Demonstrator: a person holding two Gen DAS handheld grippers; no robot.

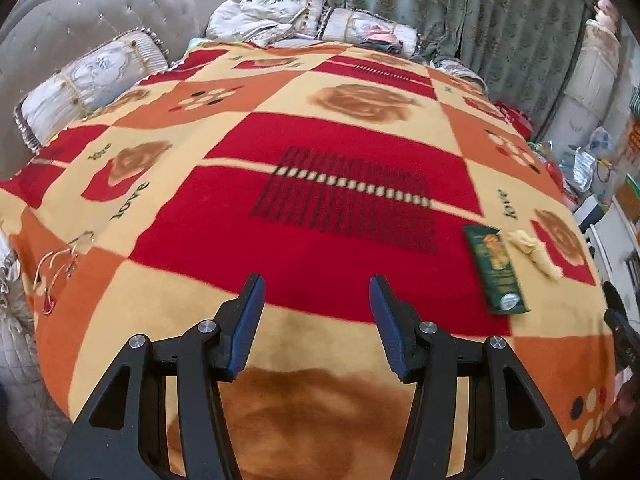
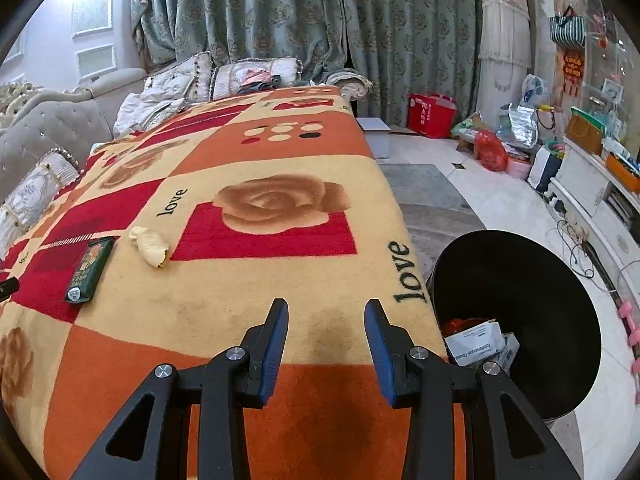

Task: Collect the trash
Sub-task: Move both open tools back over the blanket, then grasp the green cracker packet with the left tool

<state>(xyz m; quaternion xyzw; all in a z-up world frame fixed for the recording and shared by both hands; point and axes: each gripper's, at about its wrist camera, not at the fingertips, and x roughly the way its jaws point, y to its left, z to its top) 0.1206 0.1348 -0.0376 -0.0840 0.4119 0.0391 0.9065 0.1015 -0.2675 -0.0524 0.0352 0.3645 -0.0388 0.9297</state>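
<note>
A flat dark green packet (image 1: 497, 270) (image 2: 88, 270) lies on the patterned blanket (image 1: 320, 208), with a crumpled yellowish wad (image 1: 534, 254) (image 2: 150, 246) right beside it. My left gripper (image 1: 317, 284) hovers open over the red patch, well left of both, nothing between its blue pads. My right gripper (image 2: 326, 308) stands open above the blanket's near edge, right of the two pieces, also empty. A black bin (image 2: 520, 320) stands on the floor at the blanket's right edge, with white boxes and red scraps inside.
Metal clothes hangers (image 1: 60, 264) lie on the blanket's left part. Cushions (image 1: 92, 84) and a tufted sofa back line the left and far side. Curtains hang behind. Bags and boxes (image 2: 492, 148) crowd the tiled floor at the right.
</note>
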